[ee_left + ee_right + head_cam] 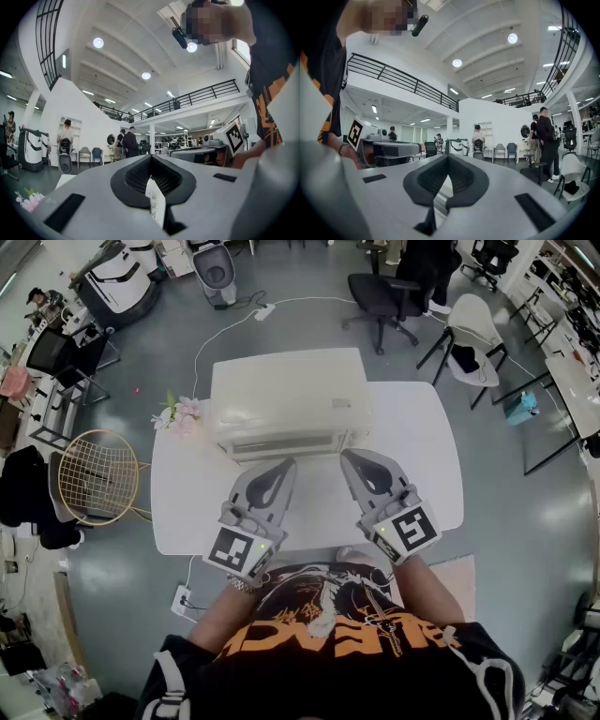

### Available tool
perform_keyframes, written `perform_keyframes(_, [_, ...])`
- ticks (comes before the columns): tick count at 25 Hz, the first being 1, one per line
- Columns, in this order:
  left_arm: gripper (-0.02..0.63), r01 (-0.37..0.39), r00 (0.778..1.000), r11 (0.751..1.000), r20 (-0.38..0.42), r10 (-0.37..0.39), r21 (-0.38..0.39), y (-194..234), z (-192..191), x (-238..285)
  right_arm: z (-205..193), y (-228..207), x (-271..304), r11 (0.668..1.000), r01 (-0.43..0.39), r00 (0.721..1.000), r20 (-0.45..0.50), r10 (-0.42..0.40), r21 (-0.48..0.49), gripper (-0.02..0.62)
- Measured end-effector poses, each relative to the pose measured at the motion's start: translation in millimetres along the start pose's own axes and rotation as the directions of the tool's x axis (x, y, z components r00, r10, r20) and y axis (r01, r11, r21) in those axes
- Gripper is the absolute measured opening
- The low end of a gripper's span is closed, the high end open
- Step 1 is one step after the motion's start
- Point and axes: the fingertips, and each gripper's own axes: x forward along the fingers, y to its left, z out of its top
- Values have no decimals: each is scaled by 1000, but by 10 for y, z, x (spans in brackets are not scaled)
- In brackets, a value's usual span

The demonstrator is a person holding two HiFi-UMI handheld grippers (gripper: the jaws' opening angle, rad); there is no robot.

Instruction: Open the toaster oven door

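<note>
Toaster oven [289, 399] sits upper centre of the head view on the white table [422, 465], door shut. Your left gripper [286, 465] and right gripper [349, 457] hover just below it — both with jaws pressed together, gripping nothing.

The toaster oven [286, 395] looks matt cream, the table [422, 465] smooth white, the left gripper [284, 465] matt grey plastic

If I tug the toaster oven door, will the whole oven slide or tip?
Probably slides before tipping: the toaster oven looks wide, low and boxy. The white table looks smooth, so it may creep toward you.
</note>
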Motion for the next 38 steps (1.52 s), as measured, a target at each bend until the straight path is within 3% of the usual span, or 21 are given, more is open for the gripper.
perform_keyframes(12, [20,-12,1000,1000,0,12,0,92,15,-84,-50,25,107,1000,16,1000,-20,-16,2,14])
perform_keyframes(16, [20,-16,1000,1000,-14,16,-8,141,-101,-92,-193,-104,135,996,50,999,-3,-50,69,14])
perform_keyframes(17, [20,-19,1000,1000,-18,18,-11,157,-158,-91,-255,-123,146,996,45,999,-11,-45,81,46])
perform_keyframes(19, [21,-23,999,1000,-32,22,-18,199,-307,-74,-410,-177,184,995,50,997,-61,-45,91,95])
perform_keyframes(24, [21,-19,997,999,-78,16,-31,276,-647,7,-952,-387,320,989,97,972,-224,-70,112,97])
perform_keyframes(27, [21,-11,995,999,-97,8,-30,285,-758,57,-1322,-506,416,976,123,944,-324,-59,179,97])
perform_keyframes(32, [21,18,988,999,-156,-22,-28,221,-976,143,-1628,-736,484,948,202,914,-394,-93,246,92])
perform_keyframes(38, [21,38,981,999,-187,-43,-32,157,-1115,210,-1840,-810,578,935,230,886,-455,-86,271,94])
